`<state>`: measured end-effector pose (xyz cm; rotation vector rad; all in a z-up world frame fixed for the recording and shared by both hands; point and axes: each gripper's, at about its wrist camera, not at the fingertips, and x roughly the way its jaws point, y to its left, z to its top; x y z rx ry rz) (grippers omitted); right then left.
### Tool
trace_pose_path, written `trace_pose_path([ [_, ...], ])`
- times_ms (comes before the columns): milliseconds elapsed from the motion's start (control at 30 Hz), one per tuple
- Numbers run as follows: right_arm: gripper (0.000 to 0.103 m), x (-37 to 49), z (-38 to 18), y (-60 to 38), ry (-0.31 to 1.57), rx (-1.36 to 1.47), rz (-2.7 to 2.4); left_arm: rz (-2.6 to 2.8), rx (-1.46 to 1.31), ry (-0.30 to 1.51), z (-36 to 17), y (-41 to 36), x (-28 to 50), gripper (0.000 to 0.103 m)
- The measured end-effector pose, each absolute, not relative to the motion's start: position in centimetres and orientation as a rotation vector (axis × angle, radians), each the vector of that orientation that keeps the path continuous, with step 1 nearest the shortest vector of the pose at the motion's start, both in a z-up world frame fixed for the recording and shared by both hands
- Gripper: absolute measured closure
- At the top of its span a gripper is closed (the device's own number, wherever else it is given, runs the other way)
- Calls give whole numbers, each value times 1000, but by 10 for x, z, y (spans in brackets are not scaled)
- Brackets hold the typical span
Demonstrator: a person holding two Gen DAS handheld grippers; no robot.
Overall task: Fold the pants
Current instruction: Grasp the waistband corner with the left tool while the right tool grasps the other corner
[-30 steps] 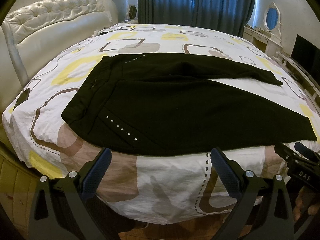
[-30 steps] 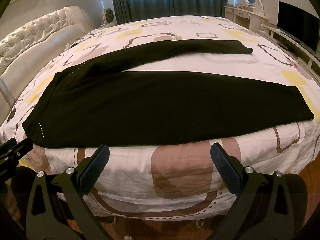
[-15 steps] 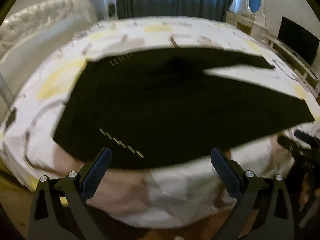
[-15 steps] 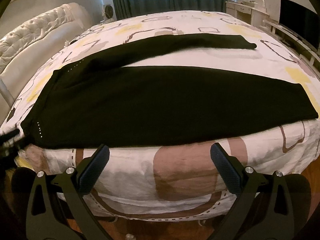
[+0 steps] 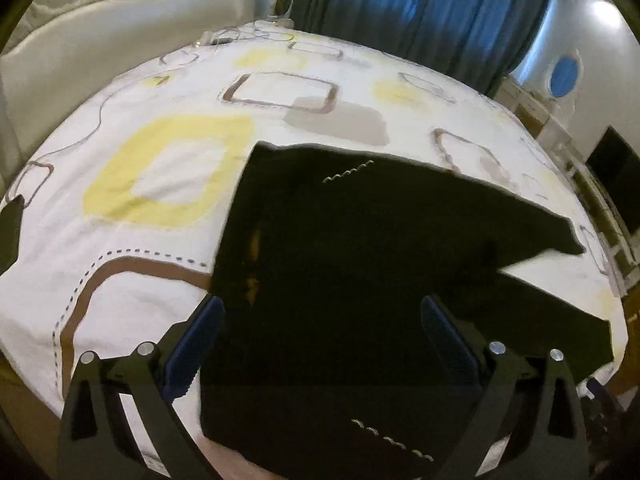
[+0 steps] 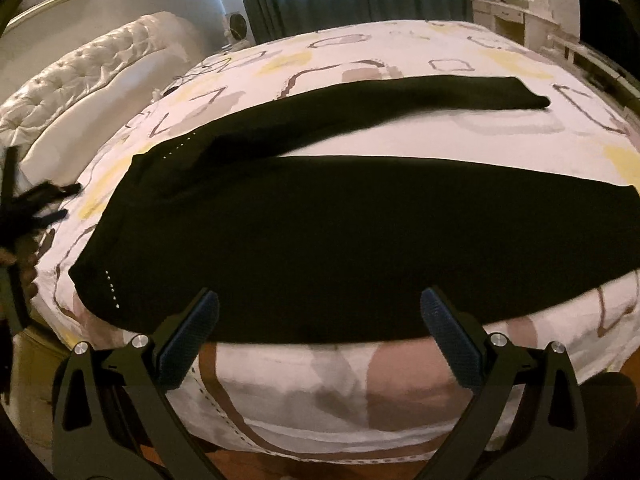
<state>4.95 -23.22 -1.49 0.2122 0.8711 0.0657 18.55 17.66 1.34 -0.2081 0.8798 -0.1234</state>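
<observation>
Between my left claw's (image 5: 320, 332) spread fingers only flat pants (image 5: 360, 280) lie; bare sheet (image 5: 120, 280) runs free to its left. My right claw (image 6: 319, 326) faces unblocked pants ahead.

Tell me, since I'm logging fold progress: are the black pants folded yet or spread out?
Spread out. The black pants lie flat on the bed, both legs splayed apart, no layer doubled over.

Round bed (image 6: 472, 46) under a white sheet patterned with yellow and brown squares, black pants (image 6: 304, 236) spread flat across its near half, legs running right
</observation>
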Motion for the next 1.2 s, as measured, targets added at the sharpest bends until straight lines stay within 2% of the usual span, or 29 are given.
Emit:
trace_pose_path([
  [67, 2, 56, -16, -232, 880, 221, 71, -195, -287, 835, 16, 195, 207, 5],
  [233, 2, 74, -26, -232, 919, 251, 70, -338, -548, 863, -4, 250, 294, 5],
  [500, 2, 100, -51, -238, 1001, 341, 66, -325, -488, 944, -45, 254, 384, 5],
  [800, 2, 113, -55, -237, 1004, 367, 65, -388, -456, 1054, -75, 246, 410, 5],
  [833, 2, 115, -55, -236, 1004, 368, 65, -386, -461, 1047, -75, 247, 409, 14],
  [867, 2, 115, -54, -236, 1005, 369, 65, -381, -461, 1036, -76, 248, 409, 34],
  [900, 2, 115, -55, -236, 1005, 370, 65, -381, -470, 1046, -79, 250, 410, 83],
  [967, 2, 115, -54, -236, 1006, 372, 65, -394, -579, 1067, -90, 257, 410, 86],
  [1200, 2, 137, -35, -242, 969, 314, 169, -437, -597, 982, -73, 258, 404, 91],
])
